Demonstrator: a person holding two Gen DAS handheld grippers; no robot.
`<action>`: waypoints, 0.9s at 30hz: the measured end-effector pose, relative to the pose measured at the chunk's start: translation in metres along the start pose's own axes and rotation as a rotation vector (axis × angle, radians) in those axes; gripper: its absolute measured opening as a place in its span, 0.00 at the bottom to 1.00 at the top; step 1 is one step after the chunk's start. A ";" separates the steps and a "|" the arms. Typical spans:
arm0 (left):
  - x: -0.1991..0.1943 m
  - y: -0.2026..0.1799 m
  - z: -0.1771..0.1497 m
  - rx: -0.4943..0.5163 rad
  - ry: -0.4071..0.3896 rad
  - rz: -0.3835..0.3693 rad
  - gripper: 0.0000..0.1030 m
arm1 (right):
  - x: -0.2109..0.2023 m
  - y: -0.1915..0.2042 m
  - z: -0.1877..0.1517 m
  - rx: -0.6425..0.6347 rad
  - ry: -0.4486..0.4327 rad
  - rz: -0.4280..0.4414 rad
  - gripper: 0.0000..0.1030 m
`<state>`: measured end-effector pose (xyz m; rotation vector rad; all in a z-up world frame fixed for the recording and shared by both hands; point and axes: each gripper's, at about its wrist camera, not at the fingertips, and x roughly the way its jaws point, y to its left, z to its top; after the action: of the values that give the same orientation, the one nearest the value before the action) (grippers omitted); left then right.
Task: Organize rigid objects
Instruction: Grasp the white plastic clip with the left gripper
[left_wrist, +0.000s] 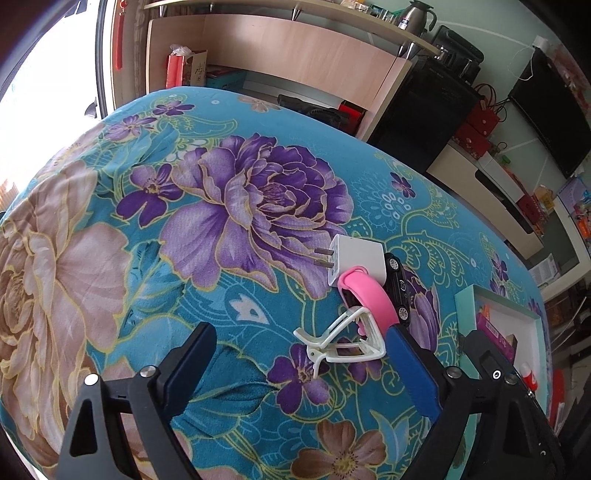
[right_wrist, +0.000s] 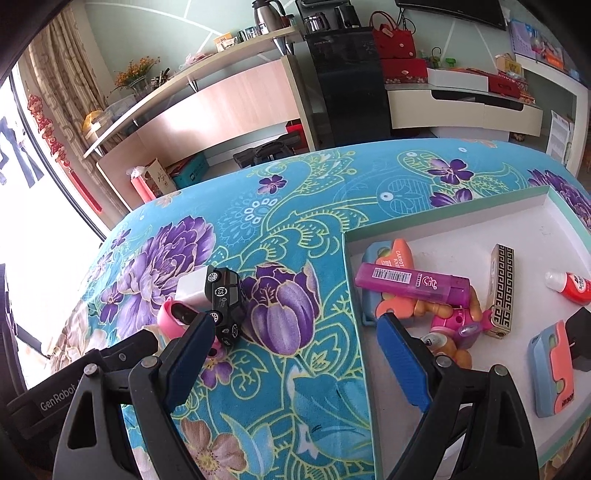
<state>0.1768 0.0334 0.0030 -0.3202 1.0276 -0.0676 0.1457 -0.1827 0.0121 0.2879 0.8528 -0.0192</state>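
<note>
On the floral cloth lie a white eyelash curler (left_wrist: 345, 341), a pink wristband (left_wrist: 365, 291), a white charger plug (left_wrist: 356, 262) and a black toy car (left_wrist: 399, 291) in a cluster. My left gripper (left_wrist: 299, 362) is open and empty, just short of the curler. My right gripper (right_wrist: 295, 350) is open and empty above the cloth, between the cluster and the tray. The toy car (right_wrist: 225, 302), plug (right_wrist: 192, 290) and wristband (right_wrist: 173, 315) sit by its left finger. A teal-rimmed white tray (right_wrist: 436, 212) holds a purple box (right_wrist: 413, 284), carrot knives, a patterned lighter and other small items.
The tray's corner (left_wrist: 465, 306) shows at the right of the left wrist view. The other gripper's body (right_wrist: 74, 384) lies low at the left of the right wrist view. Beyond the table's far edge stand a wooden shelf unit (left_wrist: 295, 55) and a black cabinet (right_wrist: 347, 74).
</note>
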 end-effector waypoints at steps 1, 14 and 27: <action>0.000 0.000 0.000 0.000 0.002 -0.003 0.92 | 0.000 -0.001 0.000 0.004 0.000 -0.001 0.87; 0.018 -0.011 -0.007 0.037 0.078 -0.028 0.92 | -0.002 -0.007 0.002 0.029 -0.005 -0.005 0.87; 0.031 -0.012 -0.011 0.078 0.087 0.030 0.82 | 0.001 -0.005 0.001 0.021 0.010 -0.001 0.87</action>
<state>0.1847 0.0130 -0.0248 -0.2326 1.1128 -0.0953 0.1460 -0.1877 0.0106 0.3076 0.8635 -0.0273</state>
